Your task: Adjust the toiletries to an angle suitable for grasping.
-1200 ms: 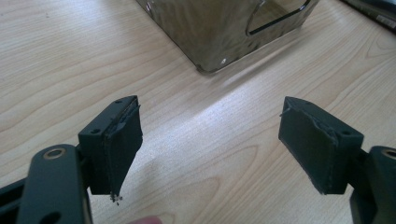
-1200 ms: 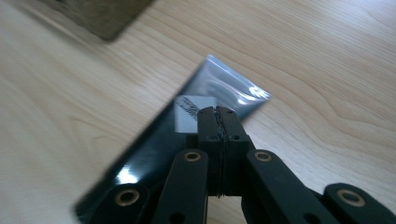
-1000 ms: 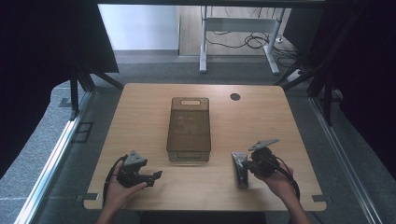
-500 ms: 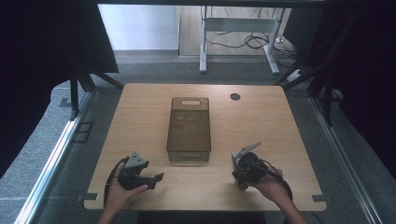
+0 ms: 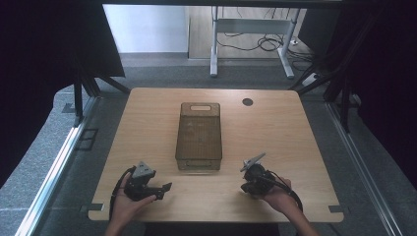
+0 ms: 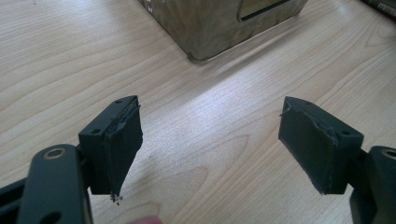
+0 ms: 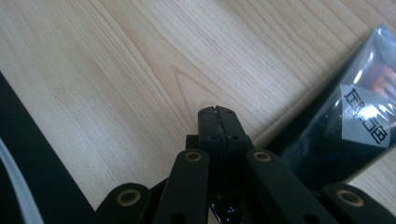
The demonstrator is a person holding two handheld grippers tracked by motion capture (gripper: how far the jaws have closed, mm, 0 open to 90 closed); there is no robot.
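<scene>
The left claw (image 6: 210,144) stands wide open with nothing between its two black jaws; each jaw is a blocky wedge faced with a dark, matte pad (image 6: 122,149) whose edges look frayed. Below and between them lies bare pale wood with long flowing grain. In the high view the left claw (image 5: 164,189) lies low over the worktop near its near-left corner, jaws pointing toward the right along the near edge, a grey three-cornered plate on top, and the left hand (image 5: 129,201) cupping it from below and behind, forearm coming in from the near edge.

The right claw (image 7: 218,112) is fully closed, its two pads pressed flat together with nothing gripped, the black linkage bars with brass-coloured pivots fanning out below them. It points down at the wood close to the near edge. In the high view the right claw (image 5: 248,186) sits near the near-right part of the worktop, its grey plate tilted up, the right hand (image 5: 275,194) wrapped around the body and a black cable looping back past the wrist.

The box (image 5: 199,136) is a long rectangular bin of smoky brown translucent plastic with rounded corners and a slot handle at its far end. It stands in the middle of the worktop (image 5: 305,147), lengthwise from near to far, between the two claws and just beyond them, touching neither. In the left gripper view its near corner (image 6: 219,28) looks glossy, casting a soft shadow on the wood.

A small dark round hole (image 5: 247,102) sits near the worktop's far edge, right of the box.
</scene>
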